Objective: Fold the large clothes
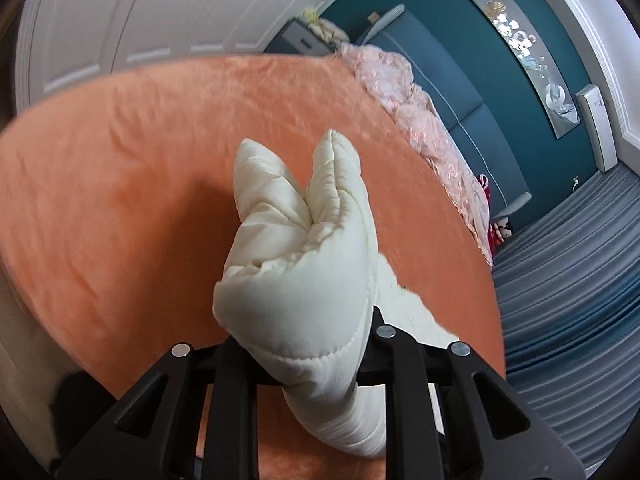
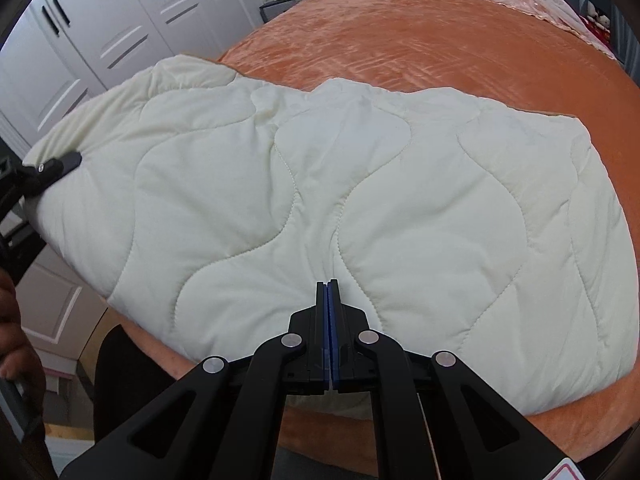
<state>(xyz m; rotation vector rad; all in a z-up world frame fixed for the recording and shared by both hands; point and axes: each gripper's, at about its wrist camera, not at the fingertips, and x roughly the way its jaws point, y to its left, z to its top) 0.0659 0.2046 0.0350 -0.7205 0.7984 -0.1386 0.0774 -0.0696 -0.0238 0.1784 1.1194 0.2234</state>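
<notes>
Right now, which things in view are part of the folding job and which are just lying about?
In the job:
- cream quilt, lying across the orange bed cover
- left hand-held gripper, clamped on a bunched quilt edge
- right hand-held gripper, shut on nothing, over the quilt

Lying about:
- pink bedding at the head of the bed
- white wardrobe
- wall picture

The left wrist camera sat very close behind a bunched quilt (image 1: 296, 280), facing across the orange bed (image 1: 120, 180) toward a teal wall (image 1: 440, 20). The right looked down from farther back; both shared bed and quilt.
</notes>
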